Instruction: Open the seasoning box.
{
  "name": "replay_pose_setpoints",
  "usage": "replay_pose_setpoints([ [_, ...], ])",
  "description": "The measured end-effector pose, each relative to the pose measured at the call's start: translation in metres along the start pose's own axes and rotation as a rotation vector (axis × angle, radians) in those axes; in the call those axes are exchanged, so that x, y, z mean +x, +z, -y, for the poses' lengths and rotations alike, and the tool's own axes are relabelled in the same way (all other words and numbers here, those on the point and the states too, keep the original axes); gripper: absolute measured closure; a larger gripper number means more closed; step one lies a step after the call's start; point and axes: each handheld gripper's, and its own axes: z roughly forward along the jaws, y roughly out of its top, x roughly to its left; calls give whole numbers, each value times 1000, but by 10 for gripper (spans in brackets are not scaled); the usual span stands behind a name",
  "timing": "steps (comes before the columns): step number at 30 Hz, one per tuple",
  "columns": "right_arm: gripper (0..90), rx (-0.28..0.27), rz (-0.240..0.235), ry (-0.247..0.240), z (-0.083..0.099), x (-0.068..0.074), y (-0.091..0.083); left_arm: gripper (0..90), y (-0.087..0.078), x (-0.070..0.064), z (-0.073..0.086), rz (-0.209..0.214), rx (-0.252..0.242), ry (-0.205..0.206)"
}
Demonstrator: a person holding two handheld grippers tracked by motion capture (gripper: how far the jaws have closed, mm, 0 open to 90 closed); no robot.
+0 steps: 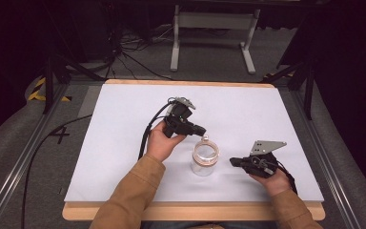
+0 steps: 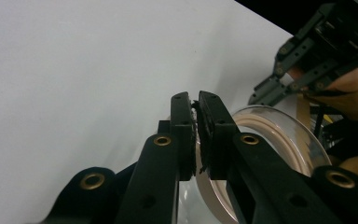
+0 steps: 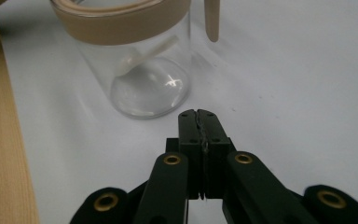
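Observation:
A clear glass jar (image 1: 204, 160) with a tan band round its rim stands upright on the white table sheet (image 1: 124, 143), with no lid on it. A tan tab (image 1: 205, 139) sticks out at the jar's far side and hangs beside the rim (image 3: 211, 21). My left gripper (image 1: 201, 129) is just beyond the jar, its tips by that tab. Its jaws (image 2: 196, 100) are shut, and I see nothing between them, with the jar rim (image 2: 279, 135) behind. My right gripper (image 1: 232, 162) lies to the right of the jar. It is shut and empty (image 3: 197, 114), a short way from the jar's base (image 3: 140, 70).
The sheet covers a wooden tabletop whose bare edge (image 1: 195, 211) runs along the near side. The other hand with its gripper (image 2: 307, 60) shows beyond the jar in the left gripper view. Dark floor, cables and a white stand (image 1: 214, 28) lie past the far edge.

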Motion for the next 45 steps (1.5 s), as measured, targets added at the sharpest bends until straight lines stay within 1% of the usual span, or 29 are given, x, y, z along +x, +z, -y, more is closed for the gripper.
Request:
replay_pose_setpoints([
  [2, 895, 2, -4, -3, 0, 2, 2, 852, 1, 2, 0, 12, -10, -9],
  [4, 895, 5, -14, -5, -1, 4, 4, 852, 1, 2, 0, 9, -14, -11],
  [5, 895, 3, -19, -3, -1, 5, 4, 851, 2, 1, 1, 14, -20, -11],
  [6, 895, -11, -39, 5, -2, 6, 5, 847, 3, 1, 1, 23, -24, 0],
  [7, 895, -28, -62, 13, -3, 7, 5, 839, 4, 2, 1, 20, -29, 11],
  [8, 895, -40, -74, 12, -4, 9, 5, 836, 5, 1, 1, 21, -25, 10],
  [10, 895, -48, -89, 2, -8, 14, 5, 835, 8, 2, 2, 40, -27, 6],
  [13, 895, -47, -102, -17, -11, 20, 8, 835, 7, 2, 3, 39, -27, 7],
  [15, 895, -48, -107, -22, -12, 23, 9, 848, 7, 2, 3, 41, -27, 12],
  [21, 895, -54, -110, -27, -15, 25, 7, 856, 8, 3, 3, 50, -34, 7],
  [24, 896, -56, -113, -27, -17, 27, 6, 857, 8, 4, 4, 60, -41, -4],
  [28, 896, -61, -116, -47, -20, 31, 6, 857, 8, 5, 4, 67, -43, -16],
  [31, 896, -61, -114, -51, -22, 34, 6, 857, 9, 6, 5, 75, -49, -23],
  [32, 896, -63, -116, -53, -23, 34, 6, 857, 8, 7, 4, 76, -42, -23],
  [33, 896, -64, -118, -55, -23, 35, 5, 857, 8, 7, 5, 82, -44, -31],
  [34, 896, -65, -119, -56, -23, 35, 5, 857, 9, 7, 5, 87, -51, -39],
  [35, 896, -68, -120, -57, -24, 36, 5, 857, 9, 8, 5, 92, -48, -35],
  [39, 896, -73, -123, -61, -26, 38, 5, 859, 9, 9, 6, 103, -56, -53],
  [42, 896, -77, -125, -61, -26, 38, 5, 860, 9, 10, 6, 102, -57, -58],
  [45, 897, -77, -130, -63, -27, 39, 6, 861, 9, 11, 6, 111, -56, -69],
])
